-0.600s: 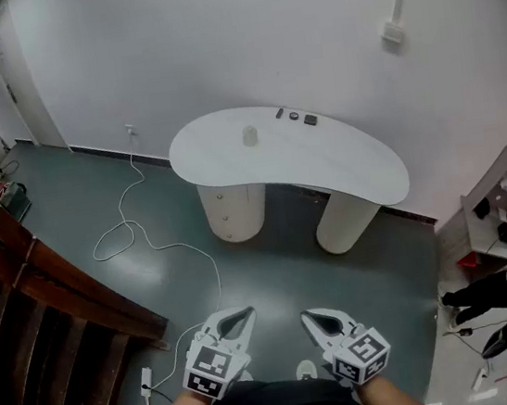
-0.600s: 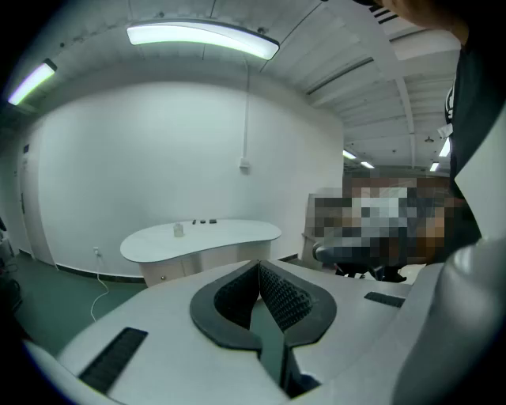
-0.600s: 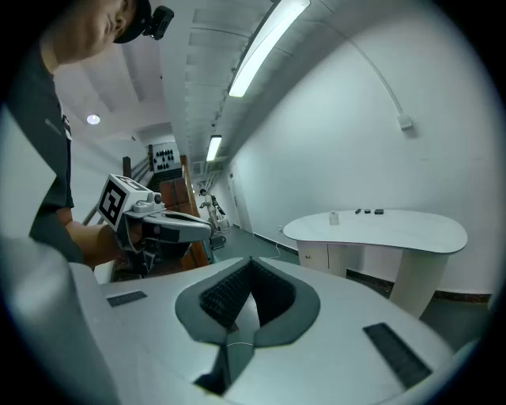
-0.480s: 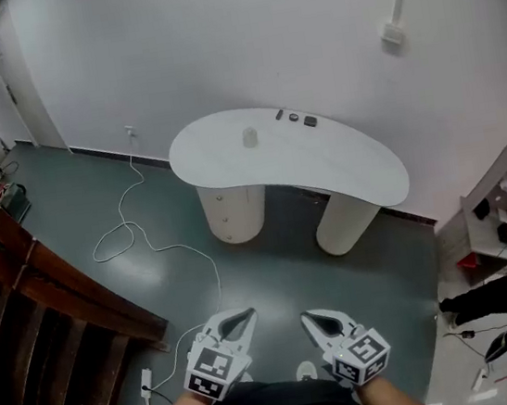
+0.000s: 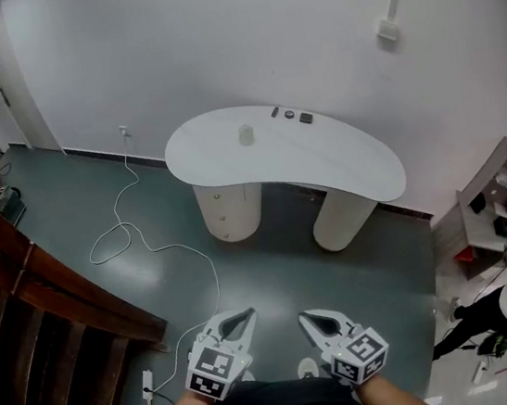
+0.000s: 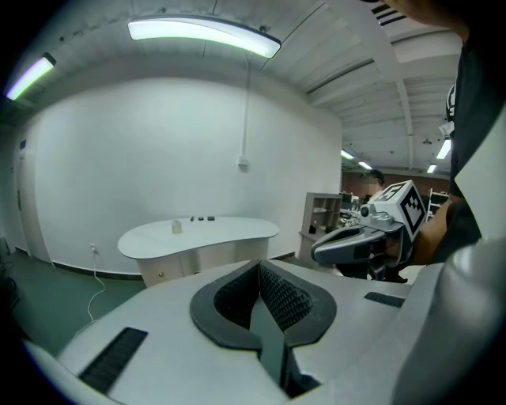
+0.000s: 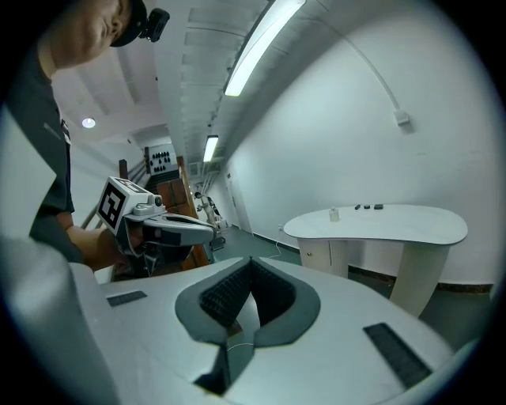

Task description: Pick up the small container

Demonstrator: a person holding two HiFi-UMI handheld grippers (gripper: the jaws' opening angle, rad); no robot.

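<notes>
Floor: dark grey-green floor (image 5: 274, 278), crossed by a thin white cable (image 5: 147, 244).
Surface: white kidney-shaped surface (image 5: 343, 170) on two rounded pedestals, against the white wall, well apart from both grippers.
Left gripper: white two-jaw left gripper (image 5: 236, 319), low over the floor; jaws pressed together, nothing between them.
Right gripper: white two-jaw right gripper (image 5: 315, 319) near it; jaws likewise closed and empty.
Container: small pale cylindrical container (image 5: 246, 135), upright on the surface near its left end.
Small items: three small dark items (image 5: 289, 114) in a row by the surface's far edge, near the container.
</notes>
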